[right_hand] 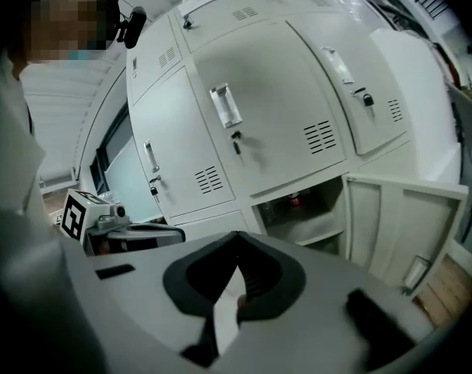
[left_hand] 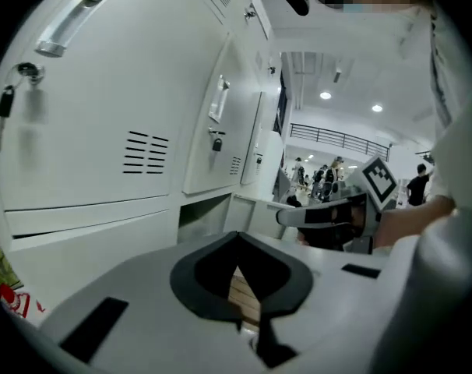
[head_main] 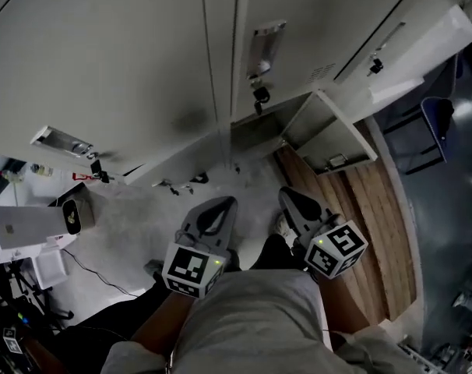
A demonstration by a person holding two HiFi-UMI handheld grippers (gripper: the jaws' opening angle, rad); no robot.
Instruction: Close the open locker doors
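Both sets of jaws are closed tip to tip with nothing between them; the left gripper shows dark, matte pads meeting in a point above a narrow teardrop gap, and the right gripper shows the same shape; each has a smooth grey shell, rounded like a hood, and carries a marker cube printed with black-and-white squares at its rear; both hang low in front of the person's pale shirt, tips toward the lockers; these are flat, off-white painted metal with louvred vents, long bright handles and small dark keys; one low locker door stands swung wide beside its boxy compartment, well apart from both grippers; a strip of wood-plank floor runs beneath it.
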